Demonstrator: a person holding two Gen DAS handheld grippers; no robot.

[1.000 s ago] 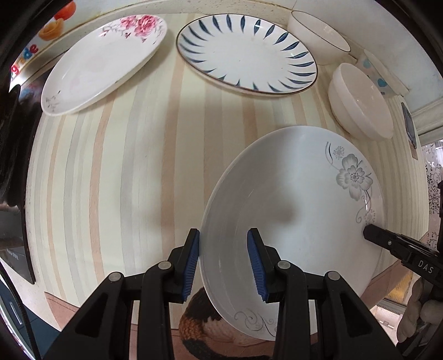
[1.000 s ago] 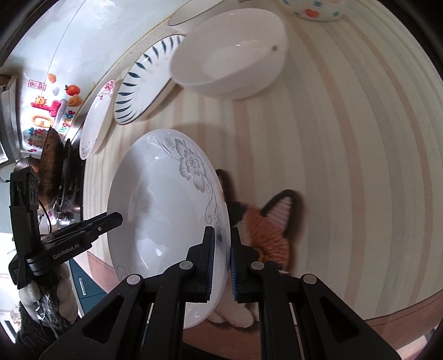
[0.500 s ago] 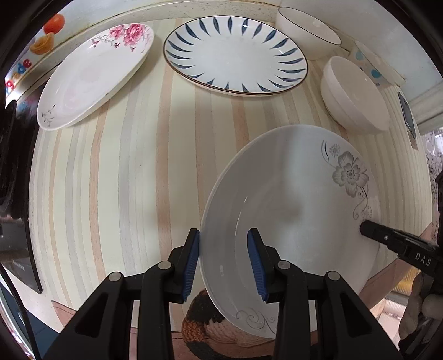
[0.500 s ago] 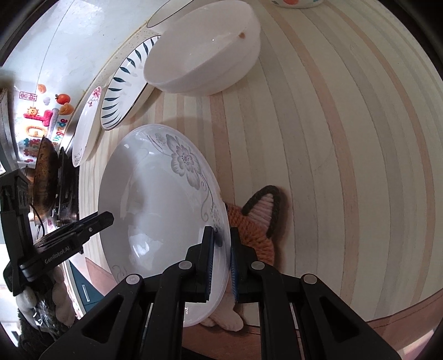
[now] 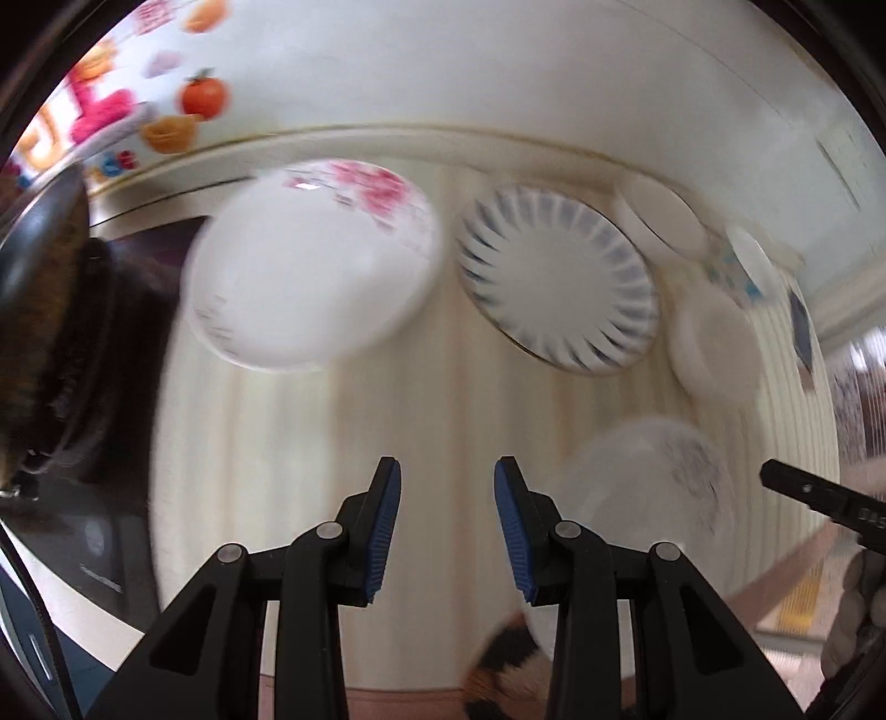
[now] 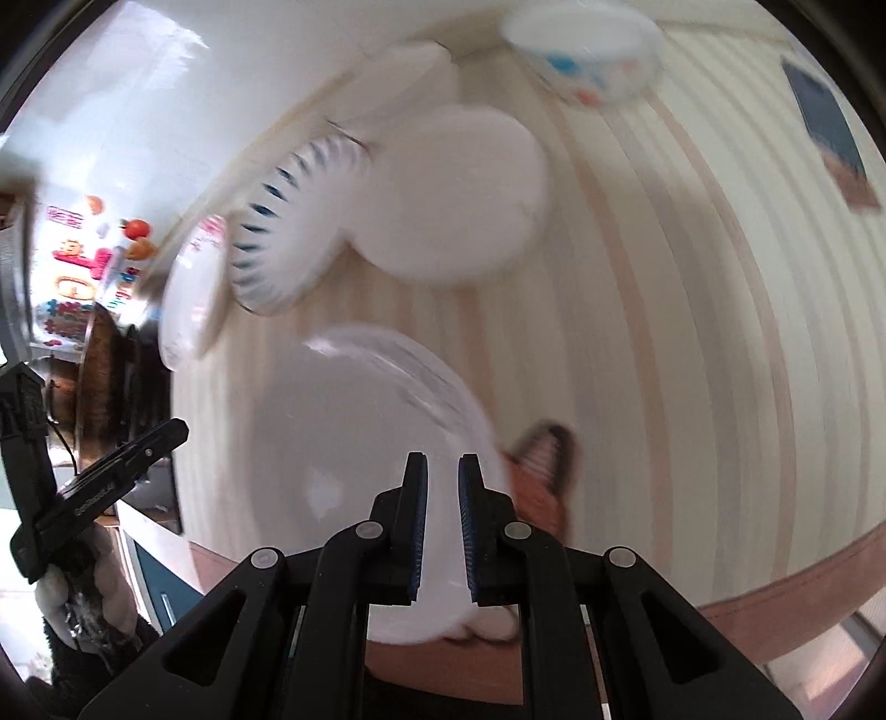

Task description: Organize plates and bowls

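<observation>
Both views are motion-blurred. A white plate with a grey flower print (image 6: 354, 459) lies near the table's front edge, partly over a fox-shaped mat (image 6: 540, 471). My right gripper (image 6: 443, 531) is over its right rim, jaws slightly apart and no longer pinching the rim. The plate shows at lower right in the left wrist view (image 5: 653, 498). My left gripper (image 5: 446, 526) is open and empty over the striped table, left of that plate. Beyond it lie a pink-flowered plate (image 5: 310, 266) and a blue-petal plate (image 5: 559, 277).
A plain white bowl (image 6: 454, 194) sits behind the grey-flower plate; another white bowl (image 5: 659, 213) and a dotted bowl (image 6: 587, 50) stand at the back by the wall. A dark stove and pan (image 5: 50, 310) border the table's left edge.
My left gripper has pulled off the grey-flower plate and swung left and up toward the back plates. My right gripper has loosened its pinch on the plate's rim and backed off.
</observation>
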